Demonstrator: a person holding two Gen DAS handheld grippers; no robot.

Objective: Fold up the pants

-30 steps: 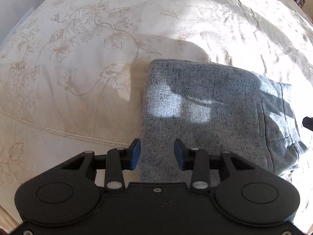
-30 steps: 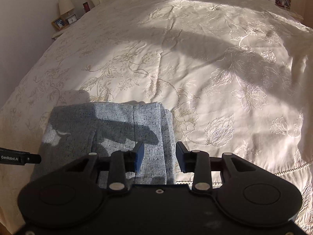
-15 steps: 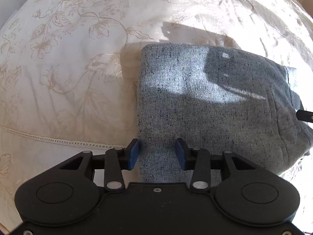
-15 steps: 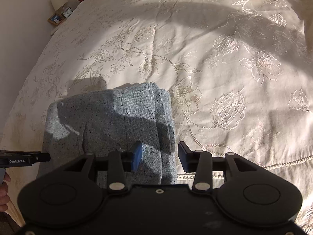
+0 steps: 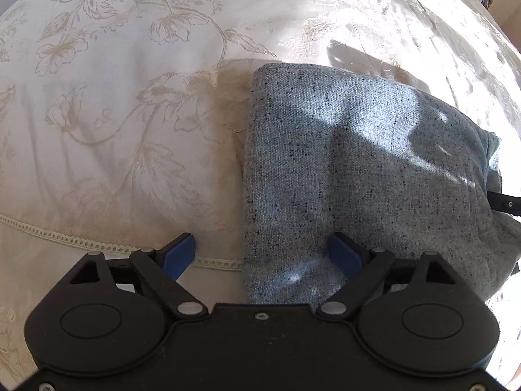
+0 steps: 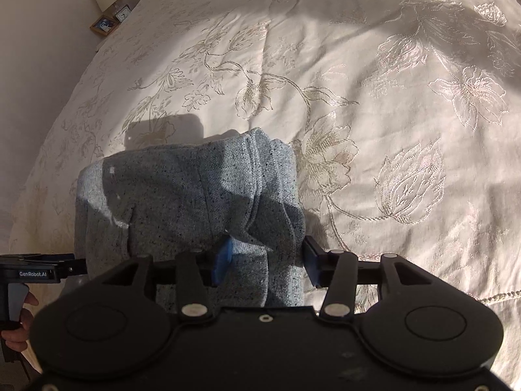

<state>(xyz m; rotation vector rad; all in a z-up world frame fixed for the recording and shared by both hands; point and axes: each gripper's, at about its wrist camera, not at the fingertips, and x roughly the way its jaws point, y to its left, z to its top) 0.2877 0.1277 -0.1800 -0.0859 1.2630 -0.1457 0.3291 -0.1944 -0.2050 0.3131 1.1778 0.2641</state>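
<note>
Both claws have dropped nearer the folded pants (image 5: 358, 169), spreading wide, left claw (image 5: 263, 254) and right claw (image 6: 270, 260) gripping nothing.

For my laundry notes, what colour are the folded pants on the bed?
Speckled blue-grey pants, clearest in the left wrist view.

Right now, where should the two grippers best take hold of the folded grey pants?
Probably the near edge of the pants, one corner each, from above. The left gripper straddles the clean folded corner, and the right gripper straddles the stacked layered one. Both have just been opening.
</note>
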